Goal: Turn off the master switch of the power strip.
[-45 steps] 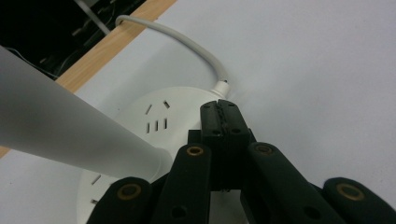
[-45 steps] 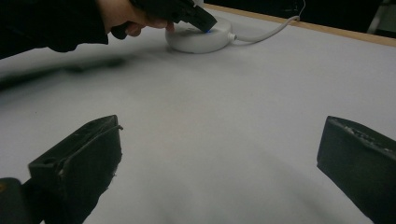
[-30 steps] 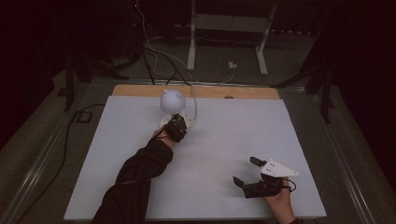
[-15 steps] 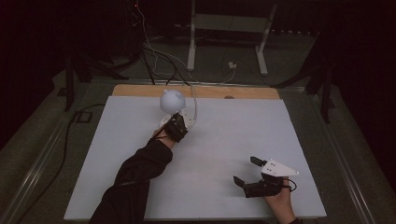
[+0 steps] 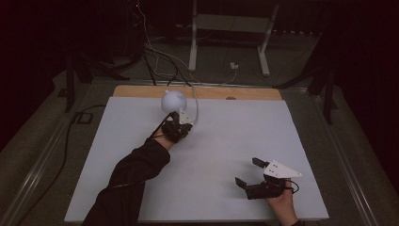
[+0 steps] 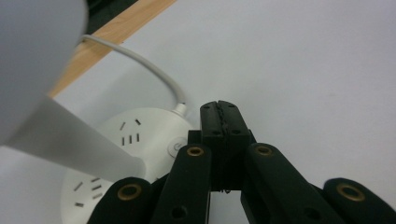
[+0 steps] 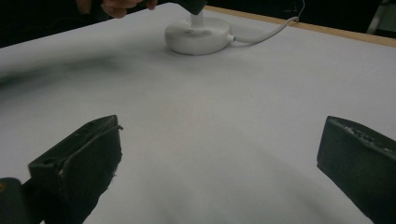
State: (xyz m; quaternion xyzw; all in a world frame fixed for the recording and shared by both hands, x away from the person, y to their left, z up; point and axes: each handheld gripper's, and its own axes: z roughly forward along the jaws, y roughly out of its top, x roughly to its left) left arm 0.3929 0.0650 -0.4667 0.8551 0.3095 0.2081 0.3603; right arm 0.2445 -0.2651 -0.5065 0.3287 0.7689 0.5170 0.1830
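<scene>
Overhead, I see my left gripper [image 5: 178,123] reaching toward the far-left part of the white table [image 5: 226,141], right beside a white desk lamp [image 5: 174,100] with a rounded shade; from up there the lamp's base is hidden behind my hand, and I cannot read the jaws. My left gripper view fills that in: the jaws are pressed tight together with nothing between them, their tips [image 6: 219,116] poised just beside the round white base [image 6: 140,140], which carries socket slots and a small power button [image 6: 176,147]. The lamp's stem [image 6: 70,142] slants across the left of that view, and a white cord [image 6: 140,63] leaves the base toward the table's wooden far edge [image 6: 112,32].

My right gripper [image 5: 249,174] sits near the table's front-right corner, well apart from the lamp, its jaws spread wide and empty. Its own view shows the two black pads [image 7: 93,154] far apart over bare tabletop, with the lamp base [image 7: 198,35] and its cord [image 7: 266,32] off in the distance, and my other hand [image 7: 122,5] at the top edge.

Beyond the table the room is dark, with cables [image 5: 155,52] strewn across grey floor and a white metal stand [image 5: 230,33] behind.
</scene>
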